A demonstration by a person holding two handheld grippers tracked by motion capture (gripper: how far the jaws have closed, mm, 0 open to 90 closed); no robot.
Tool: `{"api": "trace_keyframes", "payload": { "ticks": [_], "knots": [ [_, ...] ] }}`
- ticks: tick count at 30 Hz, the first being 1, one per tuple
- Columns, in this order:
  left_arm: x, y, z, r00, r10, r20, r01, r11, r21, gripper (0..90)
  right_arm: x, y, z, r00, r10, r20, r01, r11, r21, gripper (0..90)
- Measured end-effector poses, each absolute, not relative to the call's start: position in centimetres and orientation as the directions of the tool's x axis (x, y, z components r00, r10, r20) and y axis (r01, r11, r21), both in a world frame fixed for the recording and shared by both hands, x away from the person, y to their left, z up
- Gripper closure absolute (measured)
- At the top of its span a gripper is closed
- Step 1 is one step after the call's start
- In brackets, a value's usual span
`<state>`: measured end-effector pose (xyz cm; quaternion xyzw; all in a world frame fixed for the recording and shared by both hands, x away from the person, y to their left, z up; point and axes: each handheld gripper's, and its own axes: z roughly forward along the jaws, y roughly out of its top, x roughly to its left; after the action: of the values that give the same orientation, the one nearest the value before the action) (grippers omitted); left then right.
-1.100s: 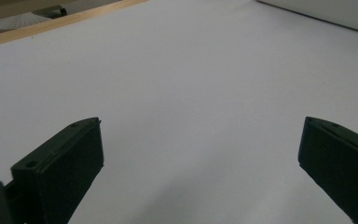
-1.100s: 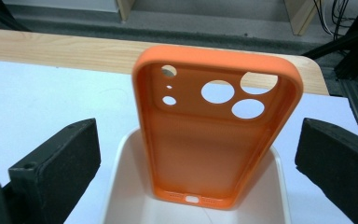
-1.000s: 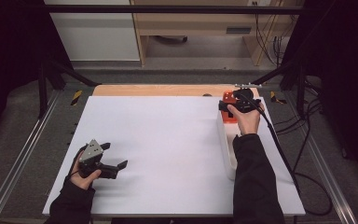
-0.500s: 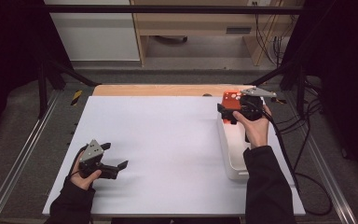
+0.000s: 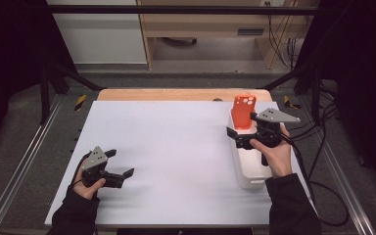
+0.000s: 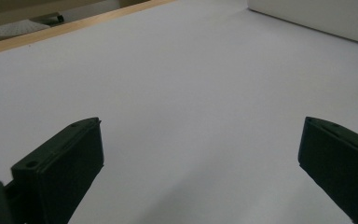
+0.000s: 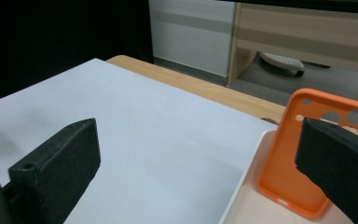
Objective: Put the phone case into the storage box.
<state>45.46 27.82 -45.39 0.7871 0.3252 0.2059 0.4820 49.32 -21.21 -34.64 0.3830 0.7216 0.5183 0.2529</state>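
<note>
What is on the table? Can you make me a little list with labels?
table: white top with a wooden far edge
phone case: orange, standing tilted in the far end of the tray
tray: white, at the table's right side
right gripper: open, over the tray beside the case, holding nothing
left gripper: open, low over the near left of the table

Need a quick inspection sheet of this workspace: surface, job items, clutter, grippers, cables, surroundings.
Surface: white table top, wooden strip along the far edge.
Job's things: orange phone case leaning upright at the far end of a white tray.
Clutter: nothing seen.
Grippers: left gripper open, low over bare table; right gripper open over the tray, beside the case, holding nothing.
Cables: black cable trailing off the table's right side.
Surroundings: metal frame rails, grey floor, wooden furniture beyond.
</note>
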Motion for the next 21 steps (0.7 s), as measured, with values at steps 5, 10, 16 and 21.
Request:
{"api": "trace_keyframes", "payload": {
  "ticks": [5, 10, 16, 21],
  "knots": [
    [45.4, 27.8, -45.3, 0.709, 0.705, 0.004, 0.306, -0.313, 0.899, 0.0, 47.6, -21.8, -35.7, -0.620, 0.784, 0.027, 0.263, 0.175, 0.949, 0.6],
    [45.3, 27.8, -45.2, 0.714, 0.700, -0.001, 0.303, -0.308, 0.902, 0.0, 46.2, -22.9, -37.1, -0.650, 0.760, 0.012, 0.236, 0.186, 0.954, 0.3],
    [45.2, 27.8, -45.1, 0.719, 0.695, -0.003, 0.296, -0.302, 0.906, 0.0, 45.0, -24.3, -38.5, -0.671, 0.742, 0.013, 0.215, 0.178, 0.960, 0.4],
    [45.1, 27.9, -45.0, 0.722, 0.691, -0.007, 0.294, -0.299, 0.908, 0.0, 44.0, -25.6, -39.7, -0.684, 0.729, 0.011, 0.207, 0.179, 0.962, 0.3]
  ]
}}
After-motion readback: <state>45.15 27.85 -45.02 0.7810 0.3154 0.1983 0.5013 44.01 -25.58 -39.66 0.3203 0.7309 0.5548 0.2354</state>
